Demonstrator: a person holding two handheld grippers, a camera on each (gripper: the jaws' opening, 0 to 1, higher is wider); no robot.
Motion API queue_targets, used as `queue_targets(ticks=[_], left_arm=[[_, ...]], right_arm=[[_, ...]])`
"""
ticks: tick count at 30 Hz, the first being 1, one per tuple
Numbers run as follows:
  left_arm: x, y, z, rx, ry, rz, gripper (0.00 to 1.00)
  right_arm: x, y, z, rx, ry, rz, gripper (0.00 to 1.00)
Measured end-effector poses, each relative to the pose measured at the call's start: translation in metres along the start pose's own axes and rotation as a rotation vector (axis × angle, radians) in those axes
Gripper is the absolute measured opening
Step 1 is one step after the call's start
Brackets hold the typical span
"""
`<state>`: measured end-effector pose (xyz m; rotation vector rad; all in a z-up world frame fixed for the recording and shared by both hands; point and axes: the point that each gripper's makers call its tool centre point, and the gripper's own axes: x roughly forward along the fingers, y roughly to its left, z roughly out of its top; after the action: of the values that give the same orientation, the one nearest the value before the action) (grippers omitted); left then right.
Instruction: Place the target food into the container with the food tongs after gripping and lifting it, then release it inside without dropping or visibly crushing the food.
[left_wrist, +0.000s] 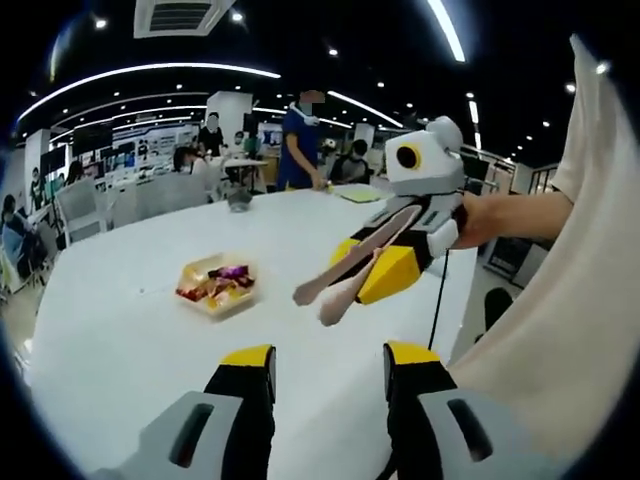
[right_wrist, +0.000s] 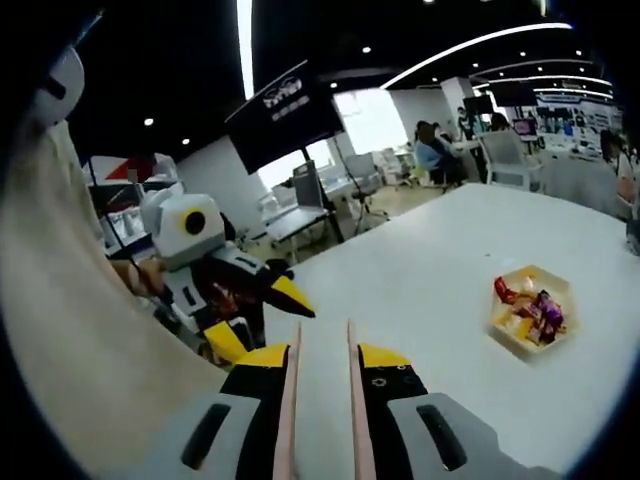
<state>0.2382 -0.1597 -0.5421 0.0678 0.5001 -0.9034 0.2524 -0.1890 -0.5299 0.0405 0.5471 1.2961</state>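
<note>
A shallow beige tray (left_wrist: 197, 268) (right_wrist: 523, 275) sits on the white table (left_wrist: 120, 340) and holds several wrapped sweets (left_wrist: 222, 283) (right_wrist: 535, 312) in red, purple and yellow. My left gripper (left_wrist: 330, 365) (right_wrist: 260, 320) is open with nothing between its yellow-tipped jaws, which hover over the near part of the table. My right gripper (left_wrist: 365, 262) (right_wrist: 320, 365) is shut on pale pink food tongs (left_wrist: 335, 300) (right_wrist: 291, 400). The tongs' two arms stand apart with nothing between their tips. They hang in the air to the right of the tray, well short of it.
A person's pale sleeve (left_wrist: 570, 300) (right_wrist: 70, 330) fills the side by the table's edge. At the table's far end lie a green sheet (left_wrist: 360, 193) and a dark object (left_wrist: 236, 196). People (left_wrist: 300, 140) and desks stand beyond.
</note>
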Motion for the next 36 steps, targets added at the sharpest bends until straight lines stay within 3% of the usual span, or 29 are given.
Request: queue_targets(ticks=[17,36], left_arm=[[-0.005,-0.02,0.009,0.01,-0.026,-0.065,0.25],[-0.007,-0.027,0.016,-0.013,-0.049,-0.1,0.1]], right_arm=[[-0.005,0.019,-0.004,-0.029,0.012,0.112,0.25],[0.0,0.025,0.002,-0.051,0.001,0.191,0.25]])
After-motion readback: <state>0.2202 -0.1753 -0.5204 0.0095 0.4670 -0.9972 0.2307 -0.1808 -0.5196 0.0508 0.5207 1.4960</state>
